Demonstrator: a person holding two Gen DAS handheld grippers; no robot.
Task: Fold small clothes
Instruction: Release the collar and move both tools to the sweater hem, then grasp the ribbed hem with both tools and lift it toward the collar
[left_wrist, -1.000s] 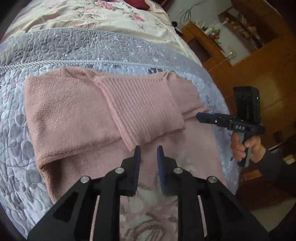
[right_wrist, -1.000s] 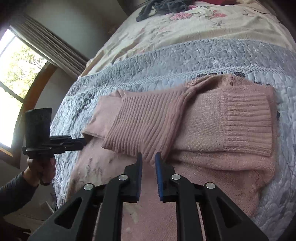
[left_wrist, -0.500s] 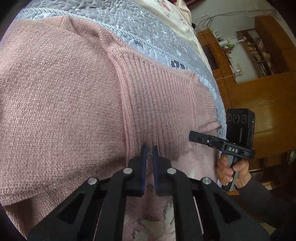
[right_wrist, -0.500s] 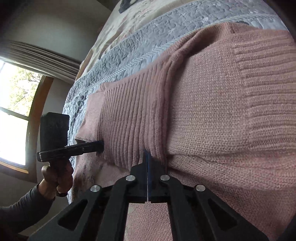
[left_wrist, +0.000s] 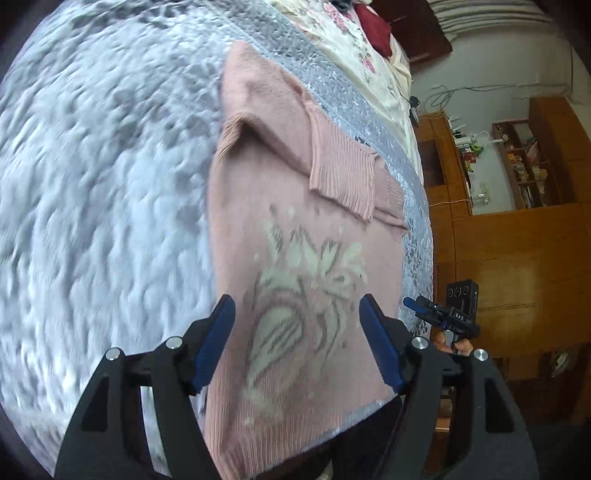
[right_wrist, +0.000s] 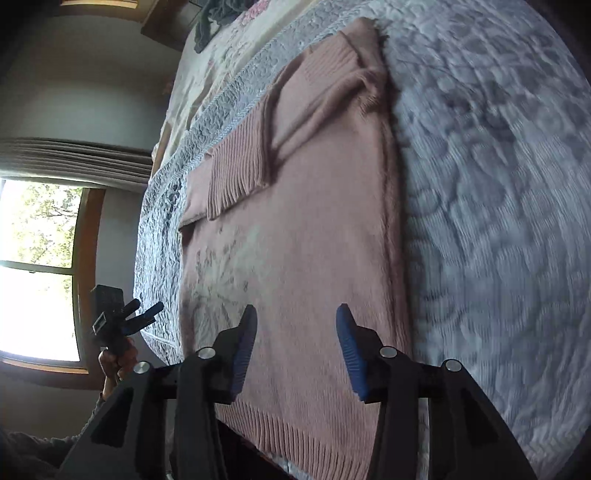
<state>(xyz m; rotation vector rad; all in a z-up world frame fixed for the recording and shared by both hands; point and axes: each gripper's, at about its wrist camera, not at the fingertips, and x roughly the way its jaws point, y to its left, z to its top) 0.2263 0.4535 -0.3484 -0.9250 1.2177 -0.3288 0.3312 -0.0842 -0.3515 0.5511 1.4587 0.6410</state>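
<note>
Sweater (left_wrist: 303, 258) flat beneath both spread tools

Sweater (left_wrist: 295, 236): dusty pink knit, ribbed at cuffs and hem; pale cream and grey leaf-like motif at lower centre of the left wrist frame. Quilt (left_wrist: 110, 184): grey-lavender, stitched swirl pattern, fills left side. Sheet (left_wrist: 354, 48): cream with pink roses, top of frame. Dark red cloth (left_wrist: 376, 29) on it. Left gripper (left_wrist: 295, 332): black frame, blue pads. Cabinet (left_wrist: 509, 251): orange-brown wood, right side.
</note>
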